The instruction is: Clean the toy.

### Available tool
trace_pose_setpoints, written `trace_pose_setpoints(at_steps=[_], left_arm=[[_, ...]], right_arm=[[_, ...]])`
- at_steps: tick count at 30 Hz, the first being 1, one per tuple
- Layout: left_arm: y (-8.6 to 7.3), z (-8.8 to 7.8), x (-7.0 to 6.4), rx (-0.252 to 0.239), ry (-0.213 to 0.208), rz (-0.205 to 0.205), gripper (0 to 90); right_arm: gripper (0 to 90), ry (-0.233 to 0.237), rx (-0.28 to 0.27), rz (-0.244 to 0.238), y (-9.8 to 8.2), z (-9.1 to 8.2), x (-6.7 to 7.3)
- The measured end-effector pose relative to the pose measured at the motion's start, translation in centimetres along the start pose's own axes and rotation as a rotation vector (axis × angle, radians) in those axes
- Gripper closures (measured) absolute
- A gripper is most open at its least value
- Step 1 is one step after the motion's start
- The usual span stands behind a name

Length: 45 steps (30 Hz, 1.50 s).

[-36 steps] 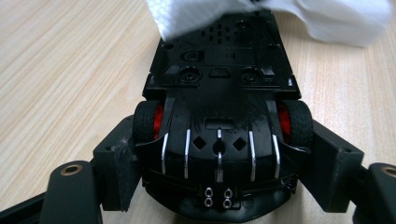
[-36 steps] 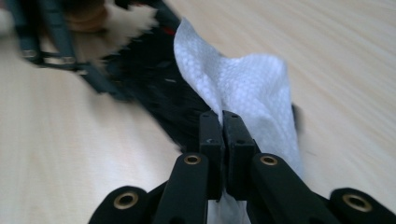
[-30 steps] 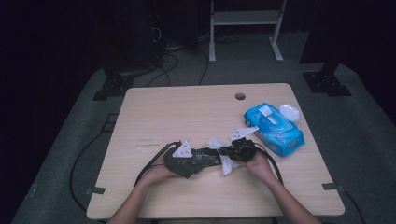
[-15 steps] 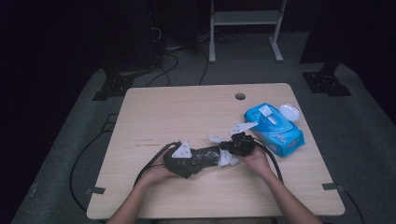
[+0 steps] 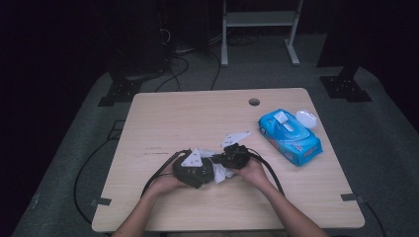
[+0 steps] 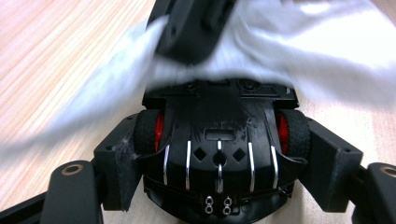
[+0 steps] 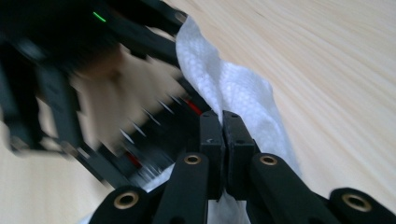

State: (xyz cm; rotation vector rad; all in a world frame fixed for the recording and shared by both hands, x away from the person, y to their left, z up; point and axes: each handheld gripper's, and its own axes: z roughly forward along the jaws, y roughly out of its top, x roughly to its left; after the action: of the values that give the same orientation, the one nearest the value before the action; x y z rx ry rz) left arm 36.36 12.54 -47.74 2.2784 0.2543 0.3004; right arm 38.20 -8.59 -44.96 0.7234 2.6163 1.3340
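Observation:
A black toy car [image 6: 219,149] with red wheel hubs sits clamped between the jaws of my left gripper [image 6: 219,175], whose pads [image 6: 116,161] press on its wheels. In the high view my left gripper [image 5: 193,167] is near the table's front middle. My right gripper [image 5: 228,159] is right beside it, shut on a white wipe [image 7: 233,88]. That wipe [image 6: 327,60] lies draped over the far end of the car. In the right gripper view my right gripper [image 7: 223,140] pinches the wipe, and the blurred car [image 7: 154,135] is just behind it.
A blue pack of wipes [image 5: 290,137] lies at the table's right, its white lid [image 5: 306,118] open. A small round hole [image 5: 254,101] is near the far edge. Cables trail off the front left of the wooden table [image 5: 173,118].
My right gripper has moved left with the wipe, closer to the left gripper, dragging the wipe across the car. The left gripper has stayed nearly still.

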Motion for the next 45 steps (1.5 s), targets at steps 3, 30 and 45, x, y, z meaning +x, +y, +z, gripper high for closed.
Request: trace_pose_setpoints(at_steps=[3, 30, 45], left_arm=[[-0.1, 0.0, 0.1, 0.003, -0.003, -0.003, 24.3], [-0.7, -0.9, 2.3, -0.015, -0.156, -0.255, 16.1], [-0.5, -1.0, 2.0, -0.003, -0.116, -0.202, 17.2]], right_arm=[[87.3, -0.039, 0.01, 0.028, -1.3, -1.6, -1.3], [86.2, 0.01, 0.004, 0.013, -4.0, -3.6, -0.7], [87.2, 0.088, 0.016, -0.026, -1.5, -1.2, 1.0]])
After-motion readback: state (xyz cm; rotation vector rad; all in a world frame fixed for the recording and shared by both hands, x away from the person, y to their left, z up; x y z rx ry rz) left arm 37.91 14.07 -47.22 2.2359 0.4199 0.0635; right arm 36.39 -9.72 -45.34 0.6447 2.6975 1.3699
